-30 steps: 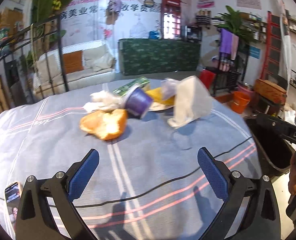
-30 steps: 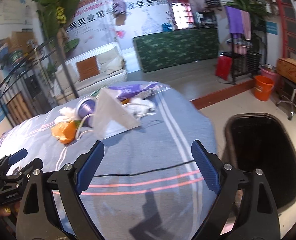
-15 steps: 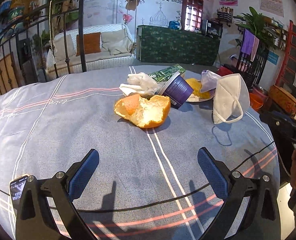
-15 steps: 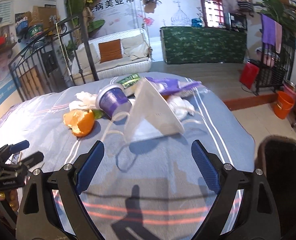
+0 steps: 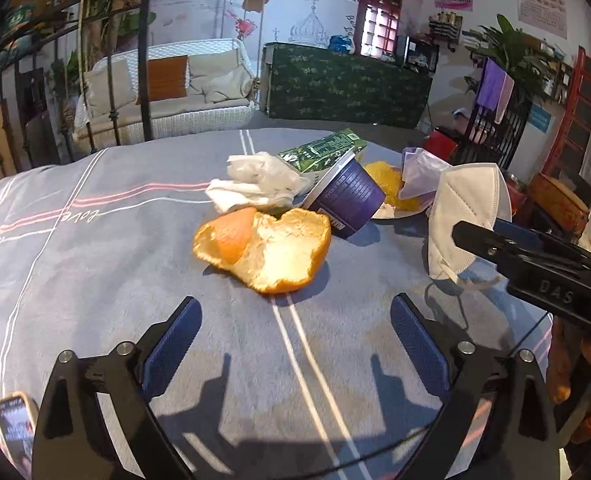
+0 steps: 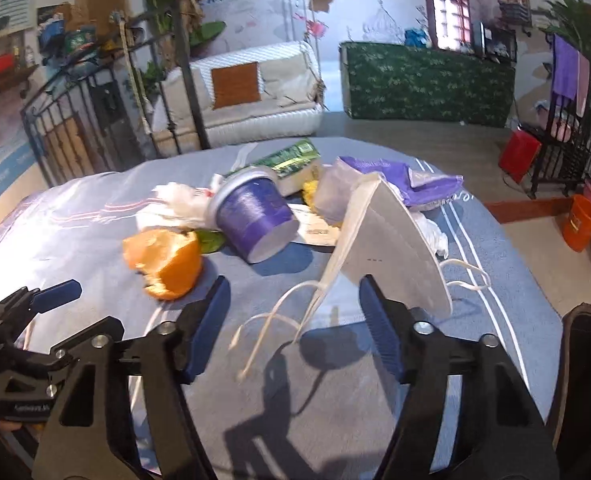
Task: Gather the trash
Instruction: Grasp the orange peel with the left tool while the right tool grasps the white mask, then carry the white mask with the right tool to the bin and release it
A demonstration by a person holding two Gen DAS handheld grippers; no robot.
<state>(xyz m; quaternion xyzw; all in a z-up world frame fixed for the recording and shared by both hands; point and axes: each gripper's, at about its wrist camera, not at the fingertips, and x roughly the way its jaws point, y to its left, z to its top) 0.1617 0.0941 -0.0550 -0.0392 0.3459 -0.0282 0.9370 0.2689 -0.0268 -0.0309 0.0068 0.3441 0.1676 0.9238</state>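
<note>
Trash lies in a pile on a grey-blue striped tablecloth [image 5: 95, 264]. An orange peel [image 5: 265, 250] is nearest my open, empty left gripper [image 5: 293, 332], just ahead of its fingertips. Behind it lie a tipped purple cup [image 5: 345, 200], crumpled white tissue [image 5: 255, 182], a green carton [image 5: 321, 152] and a white face mask [image 5: 465, 216]. My right gripper [image 6: 295, 312] is open and empty. The mask [image 6: 387, 252] stands on edge between and just beyond its fingertips, its straps [image 6: 271, 320] trailing toward me. The peel [image 6: 165, 260] and cup [image 6: 253, 216] also show there.
A black bin [image 6: 587, 380] stands at the table's right edge. A phone [image 5: 13, 428] lies at the near left. The right gripper's body [image 5: 535, 264] crosses the left wrist view. A purple wrapper [image 6: 399, 176] lies behind the mask. A white sofa [image 5: 163, 88] and railing stand beyond.
Both grippers have moved forward toward the pile. The peel now sits just ahead of the left fingers and the mask has come between the right fingertips. Both stay open.
</note>
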